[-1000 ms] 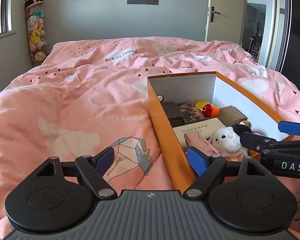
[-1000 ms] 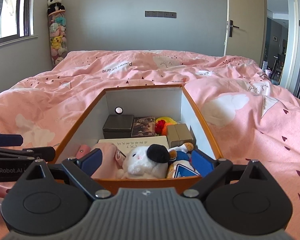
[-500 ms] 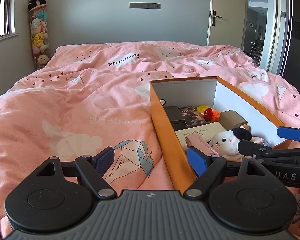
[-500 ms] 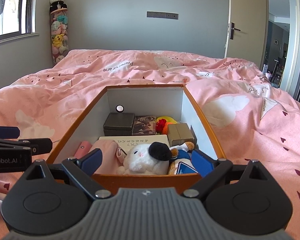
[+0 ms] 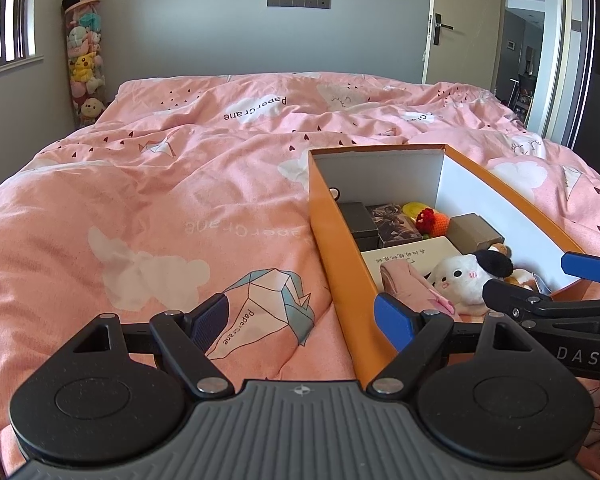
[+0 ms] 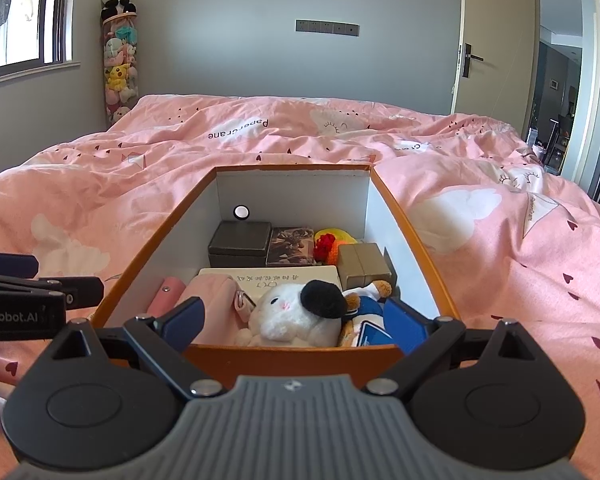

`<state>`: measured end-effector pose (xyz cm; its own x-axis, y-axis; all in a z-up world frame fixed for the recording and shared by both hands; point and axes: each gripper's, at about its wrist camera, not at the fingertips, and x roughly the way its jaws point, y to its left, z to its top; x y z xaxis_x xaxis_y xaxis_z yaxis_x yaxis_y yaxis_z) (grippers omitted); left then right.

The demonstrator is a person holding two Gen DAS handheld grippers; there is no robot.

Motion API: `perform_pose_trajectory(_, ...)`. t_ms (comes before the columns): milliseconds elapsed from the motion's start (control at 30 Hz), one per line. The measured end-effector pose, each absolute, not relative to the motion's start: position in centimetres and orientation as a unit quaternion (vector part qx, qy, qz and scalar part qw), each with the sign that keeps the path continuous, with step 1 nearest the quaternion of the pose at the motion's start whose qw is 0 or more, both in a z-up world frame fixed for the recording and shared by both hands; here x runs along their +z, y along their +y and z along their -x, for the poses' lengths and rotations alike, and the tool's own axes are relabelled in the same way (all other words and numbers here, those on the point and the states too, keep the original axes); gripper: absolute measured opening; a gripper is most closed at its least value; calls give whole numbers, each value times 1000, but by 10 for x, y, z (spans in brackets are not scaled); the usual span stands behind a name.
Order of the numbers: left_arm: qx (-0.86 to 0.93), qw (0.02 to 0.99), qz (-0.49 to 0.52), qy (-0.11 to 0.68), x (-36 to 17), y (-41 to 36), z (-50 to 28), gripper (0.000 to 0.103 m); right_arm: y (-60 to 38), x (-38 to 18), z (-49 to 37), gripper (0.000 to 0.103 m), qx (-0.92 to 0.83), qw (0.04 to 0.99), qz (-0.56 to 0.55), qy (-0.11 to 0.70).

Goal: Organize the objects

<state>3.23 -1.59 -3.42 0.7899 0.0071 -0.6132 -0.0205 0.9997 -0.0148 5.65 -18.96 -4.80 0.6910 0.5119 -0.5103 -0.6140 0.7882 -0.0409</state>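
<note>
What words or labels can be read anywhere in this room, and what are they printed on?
"PaperCrane": printed on the pink duvet, upside down, and again beside its crane drawing.
"DAS": on the right gripper, partly cut off.
"enRobot.AI": on the left gripper, first letters out of view.
Characters on the white box in the orange box: too small to read.

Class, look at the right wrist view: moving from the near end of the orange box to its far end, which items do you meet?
White plush toy → white card with writing → dark grey box → small round white disc against the orange box's far wall.
</note>
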Motion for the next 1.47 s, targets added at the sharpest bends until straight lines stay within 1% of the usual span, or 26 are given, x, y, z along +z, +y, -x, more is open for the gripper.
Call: perform_pose_trajectory(1467, 11, 945, 12, 328, -35, -14, -33, 97, -187, -49, -55, 96, 310, 913, 104, 244)
